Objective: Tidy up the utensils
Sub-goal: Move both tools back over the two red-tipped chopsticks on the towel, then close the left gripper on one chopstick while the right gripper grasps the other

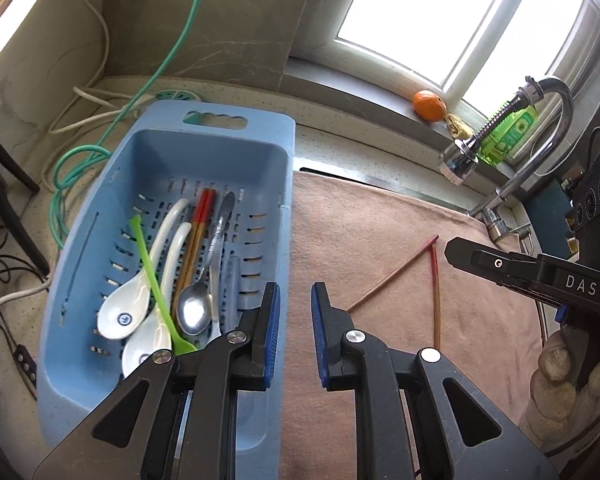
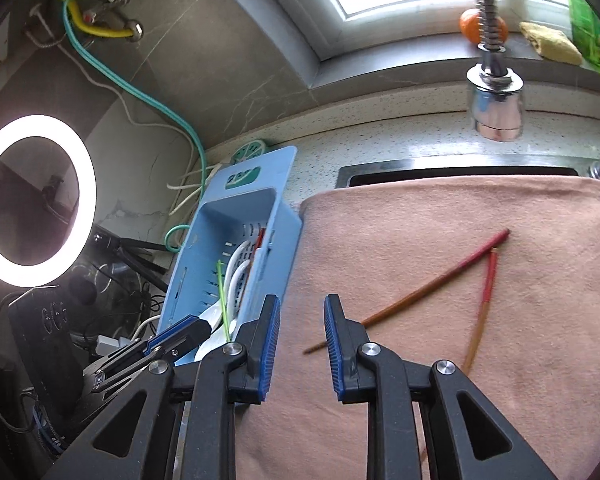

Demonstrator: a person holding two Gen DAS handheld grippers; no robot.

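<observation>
Red at one end and brown at the other, two chopsticks (image 2: 432, 284) lie on the pink towel (image 2: 420, 208) that covers the sink beside the bench (image 1: 340, 140). They are the only utensils outside the blue basket (image 1: 284, 152). Their red ends nearly meet near the faucet (image 1: 556, 128), and the brown tips spread apart toward the camera, so they make a narrow V.

In the basket there are already white ceramic spoons (image 1: 140, 300), a metal spoon (image 1: 196, 312), a green plastic utensil (image 1: 152, 276) and another pair of chopsticks (image 1: 198, 232).

The left gripper (image 1: 296, 312) hangs over the basket's right rim with a small gap between its blue pads and nothing in it. The right gripper (image 2: 302, 324) is also a little spread and empty, over the towel, with the brown tip of one chopstick just beside its right pad.

I judge the chopsticks to be light, stiff and thin, with a smooth lacquer that can slip. The soft towel gives under them, which should help the pads to come under the round stick. I would take each one near its middle, across its length, so that it does not tip. One stick at a time seems safer, because they lie apart. The ceramic spoons are fragile, so the sticks should be laid in gently.
</observation>
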